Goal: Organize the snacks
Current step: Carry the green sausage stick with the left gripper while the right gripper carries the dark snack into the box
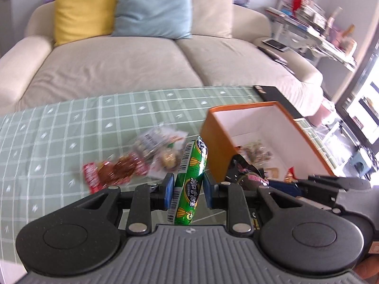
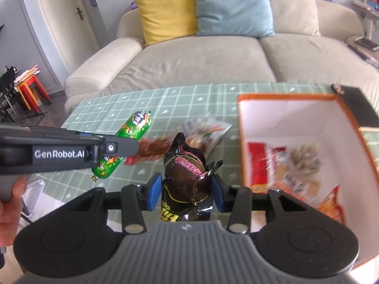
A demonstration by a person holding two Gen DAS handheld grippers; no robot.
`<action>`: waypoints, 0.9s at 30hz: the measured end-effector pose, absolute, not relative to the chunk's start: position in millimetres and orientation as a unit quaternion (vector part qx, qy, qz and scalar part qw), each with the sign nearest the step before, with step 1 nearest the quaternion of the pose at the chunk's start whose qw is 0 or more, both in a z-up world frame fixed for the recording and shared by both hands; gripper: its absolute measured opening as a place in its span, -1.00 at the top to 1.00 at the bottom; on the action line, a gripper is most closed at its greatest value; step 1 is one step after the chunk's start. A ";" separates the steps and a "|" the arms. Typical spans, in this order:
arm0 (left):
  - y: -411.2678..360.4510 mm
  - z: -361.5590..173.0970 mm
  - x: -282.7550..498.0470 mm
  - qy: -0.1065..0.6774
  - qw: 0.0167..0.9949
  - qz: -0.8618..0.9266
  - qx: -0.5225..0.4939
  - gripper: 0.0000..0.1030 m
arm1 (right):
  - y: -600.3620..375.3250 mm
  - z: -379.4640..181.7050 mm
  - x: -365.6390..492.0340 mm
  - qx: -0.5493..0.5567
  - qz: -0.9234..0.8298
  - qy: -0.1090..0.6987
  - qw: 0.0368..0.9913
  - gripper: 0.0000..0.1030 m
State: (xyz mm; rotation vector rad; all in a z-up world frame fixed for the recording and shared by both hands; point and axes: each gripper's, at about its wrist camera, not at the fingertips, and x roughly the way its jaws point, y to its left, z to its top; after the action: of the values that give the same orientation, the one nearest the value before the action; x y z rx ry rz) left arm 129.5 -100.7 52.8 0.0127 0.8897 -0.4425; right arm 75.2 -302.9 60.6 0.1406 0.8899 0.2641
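My left gripper (image 1: 187,188) is shut on a green sausage stick (image 1: 189,182), held upright above the green checked tablecloth (image 1: 71,127). The same green sausage stick (image 2: 123,149) shows in the right wrist view, behind the left gripper's black body. My right gripper (image 2: 187,191) is shut on a crumpled dark brown snack bag (image 2: 187,177). An open orange box (image 1: 214,142) with white inner walls stands to the right, with several snack packets inside it (image 2: 284,165). A few loose packets (image 1: 132,163) lie on the cloth beyond both grippers.
A beige sofa (image 1: 118,66) with yellow (image 1: 83,9) and light blue cushions (image 1: 154,7) stands behind the table. A black lid (image 1: 274,99) lies behind the box. Cluttered shelves (image 1: 308,23) are at the far right. A person's hand (image 2: 9,203) holds the left gripper's handle.
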 end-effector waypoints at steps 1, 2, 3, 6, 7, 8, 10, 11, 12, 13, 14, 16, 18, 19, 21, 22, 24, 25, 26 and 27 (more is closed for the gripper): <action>-108.7 54.3 131.5 0.425 0.878 -0.218 0.010 0.44 | -309.1 63.3 77.3 0.062 0.123 0.427 0.894 0.17; -117.0 55.7 133.8 0.424 0.877 -0.225 0.015 0.44 | -314.5 64.8 79.1 0.058 0.117 0.426 0.895 0.17; -125.4 57.1 136.3 0.423 0.876 -0.232 0.019 0.44 | -320.0 66.6 80.3 0.054 0.112 0.425 0.897 0.17; -154.3 58.4 142.6 0.423 0.870 -0.252 0.039 0.44 | -338.6 69.3 84.2 0.039 0.094 0.421 0.901 0.17; -164.0 58.5 143.0 0.422 0.868 -0.258 0.046 0.44 | -344.3 69.2 85.0 0.032 0.086 0.421 0.903 0.17; -174.0 57.9 145.0 0.422 0.865 -0.265 0.051 0.44 | -351.0 68.9 86.0 0.024 0.077 0.421 0.904 0.17; -192.7 56.4 148.2 0.423 0.859 -0.280 0.063 0.44 | -365.0 66.1 87.7 0.016 0.061 0.423 0.904 0.17; -202.7 54.9 150.0 0.423 0.856 -0.287 0.071 0.44 | -372.5 63.8 88.1 0.012 0.052 0.425 0.904 0.17; -212.2 53.3 150.8 0.424 0.853 -0.294 0.078 0.44 | -380.7 59.9 89.2 0.006 0.042 0.427 0.903 0.17; -221.2 51.3 152.5 0.425 0.849 -0.302 0.085 0.44 | -387.6 56.0 90.0 -0.003 0.031 0.430 0.902 0.17; -230.3 48.9 154.4 0.427 0.845 -0.308 0.092 0.44 | -394.5 51.2 90.9 -0.013 0.021 0.435 0.900 0.17; -248.3 43.7 158.6 0.431 0.838 -0.317 0.106 0.44 | -407.5 42.0 93.0 -0.028 0.004 0.444 0.895 0.17; -264.0 38.6 161.0 0.433 0.833 -0.324 0.120 0.44 | -421.7 32.8 95.1 -0.033 -0.006 0.453 0.891 0.17; -271.6 36.0 163.3 0.435 0.829 -0.328 0.125 0.44 | -428.4 28.3 96.7 -0.033 -0.011 0.458 0.888 0.17; -285.2 30.1 167.3 0.441 0.822 -0.334 0.132 0.44 | -439.4 18.3 100.2 -0.037 -0.019 0.468 0.883 0.17; -291.5 26.7 169.6 0.445 0.819 -0.335 0.137 0.44 | -443.9 13.8 101.8 -0.039 -0.023 0.471 0.881 0.17; -302.2 19.0 174.7 0.450 0.813 -0.337 0.148 0.44 | -449.6 5.2 104.9 -0.044 -0.025 0.478 0.877 0.17; -306.4 15.0 176.6 0.454 0.810 -0.338 0.153 0.44 | -452.9 1.0 106.3 -0.045 -0.025 0.480 0.876 0.16; -310.6 10.6 178.7 0.457 0.808 -0.337 0.159 0.44 | -454.8 -2.1 107.6 -0.046 -0.025 0.482 0.874 0.16; -314.4 6.5 180.8 0.460 0.806 -0.335 0.164 0.44 | -456.1 -5.0 108.8 -0.047 -0.025 0.484 0.874 0.16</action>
State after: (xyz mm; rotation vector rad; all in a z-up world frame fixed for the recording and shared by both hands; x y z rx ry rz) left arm 180.8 -314.4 6.5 0.3503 0.9849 -0.7174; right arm 108.8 -456.1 -5.0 -0.0988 1.0101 -0.0518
